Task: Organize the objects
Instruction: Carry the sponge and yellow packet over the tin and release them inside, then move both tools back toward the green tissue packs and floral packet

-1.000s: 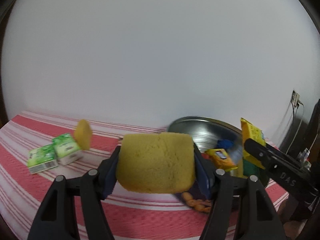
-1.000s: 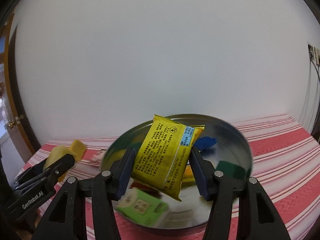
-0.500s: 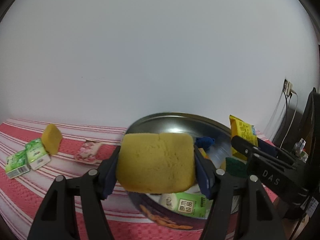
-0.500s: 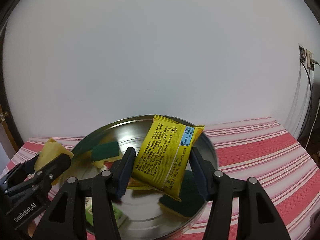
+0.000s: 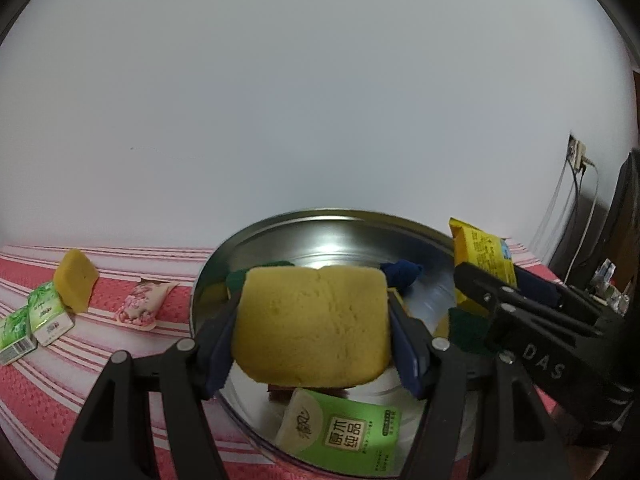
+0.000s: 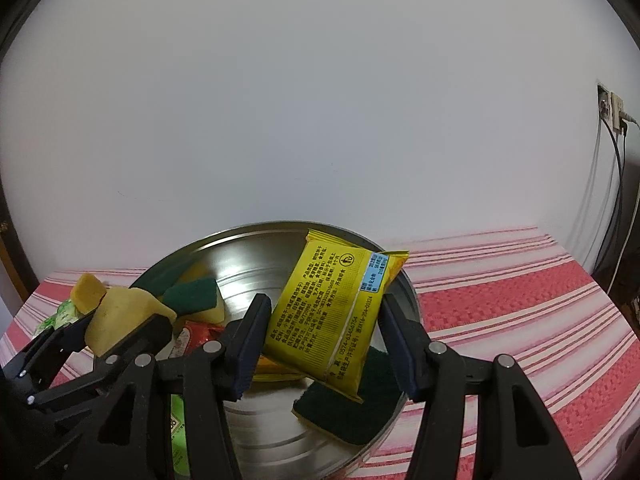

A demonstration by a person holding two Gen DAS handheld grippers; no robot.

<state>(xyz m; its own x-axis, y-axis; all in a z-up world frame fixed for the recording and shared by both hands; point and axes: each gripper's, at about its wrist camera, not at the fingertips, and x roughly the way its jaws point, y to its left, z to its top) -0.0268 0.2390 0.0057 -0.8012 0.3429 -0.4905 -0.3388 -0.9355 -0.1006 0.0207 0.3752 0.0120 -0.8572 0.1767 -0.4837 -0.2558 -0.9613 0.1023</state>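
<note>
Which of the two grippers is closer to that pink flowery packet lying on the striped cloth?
Left. The left gripper, holding a yellow sponge over the metal basin, is just beside the pink packet. The right gripper, gripping a yellow snack packet, sits across the basin.

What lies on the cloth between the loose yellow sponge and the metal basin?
A pink packet lies between the sponge and the basin, in the left wrist view.

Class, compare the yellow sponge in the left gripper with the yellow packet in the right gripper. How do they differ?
The yellow sponge is plain and porous; the yellow packet is glossy and printed. The sponge is held level, while the packet is tilted. Both are yellow, clamped between blue pads, above the metal basin.
</note>
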